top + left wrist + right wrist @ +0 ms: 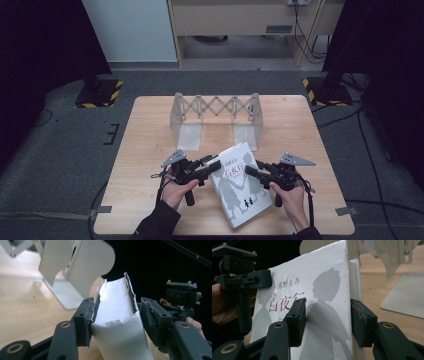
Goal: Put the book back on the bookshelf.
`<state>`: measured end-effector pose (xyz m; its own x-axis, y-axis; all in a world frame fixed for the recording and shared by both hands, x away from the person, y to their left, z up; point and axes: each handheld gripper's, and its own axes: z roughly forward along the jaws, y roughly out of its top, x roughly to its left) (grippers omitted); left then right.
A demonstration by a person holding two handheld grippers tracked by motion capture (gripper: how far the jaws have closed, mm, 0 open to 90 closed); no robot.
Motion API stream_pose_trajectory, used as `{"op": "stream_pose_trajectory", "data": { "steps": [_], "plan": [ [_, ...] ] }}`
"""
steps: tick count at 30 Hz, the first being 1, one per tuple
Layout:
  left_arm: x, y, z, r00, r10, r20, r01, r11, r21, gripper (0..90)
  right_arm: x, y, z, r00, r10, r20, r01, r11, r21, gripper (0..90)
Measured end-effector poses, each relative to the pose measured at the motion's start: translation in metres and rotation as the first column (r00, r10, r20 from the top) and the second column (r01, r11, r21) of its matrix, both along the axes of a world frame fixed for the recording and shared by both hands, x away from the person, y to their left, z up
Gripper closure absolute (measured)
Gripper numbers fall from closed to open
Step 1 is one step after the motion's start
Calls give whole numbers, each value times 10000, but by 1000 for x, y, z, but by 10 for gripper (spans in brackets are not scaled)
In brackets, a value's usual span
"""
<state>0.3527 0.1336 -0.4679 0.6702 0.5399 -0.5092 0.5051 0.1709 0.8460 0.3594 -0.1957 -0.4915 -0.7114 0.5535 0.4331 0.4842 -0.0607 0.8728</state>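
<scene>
A thick white book (236, 192) with grey silhouettes and red characters on its cover is held tilted above the near middle of the wooden table (150, 145). My left gripper (216, 165) clamps its left edge. In the left gripper view my gripper (116, 315) has both pads pressed on the book (117, 340), whose covers curl around lined pages. My right gripper (250, 172) grips its right edge. In the right gripper view my gripper (327, 317) has one pad on the front cover (322, 282) and the other behind the spine.
A grey metal expanding book rack (217, 107) stands at the back middle of the table, close behind the book (82, 270) (402, 292). Black stand bases with yellow stripes (100, 92) sit on the floor beyond the table corners.
</scene>
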Motion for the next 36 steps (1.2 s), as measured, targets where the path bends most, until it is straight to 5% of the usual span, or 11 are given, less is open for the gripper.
{"op": "stream_pose_trajectory", "data": {
  "steps": [8, 18, 27, 32, 36],
  "plan": [
    [-3, -5, 27, 9966, -222, 797, 189, 9989, 425, 477, -3, -2, 8, 9972, -175, 731, 127, 9977, 660, 519],
    [-4, -5, 27, 9957, -539, 757, 494, 9969, 608, 400, -3, -2, 7, 9967, -66, 812, 2, 9969, 785, 522],
    [-5, -9, 30, 9941, -900, 604, 812, 9876, 1347, 336, -5, -2, 6, 9961, 54, 885, -121, 9970, 761, 523],
    [-2, -7, 30, 9957, -913, 176, 880, 9862, 1403, 392, -5, -3, 5, 9963, 124, 854, -185, 9973, 708, 524],
    [-2, -6, 29, 9954, -930, 210, 894, 9870, 1334, 454, -5, -3, 5, 9966, 158, 805, -217, 9970, 739, 524]
  ]
}}
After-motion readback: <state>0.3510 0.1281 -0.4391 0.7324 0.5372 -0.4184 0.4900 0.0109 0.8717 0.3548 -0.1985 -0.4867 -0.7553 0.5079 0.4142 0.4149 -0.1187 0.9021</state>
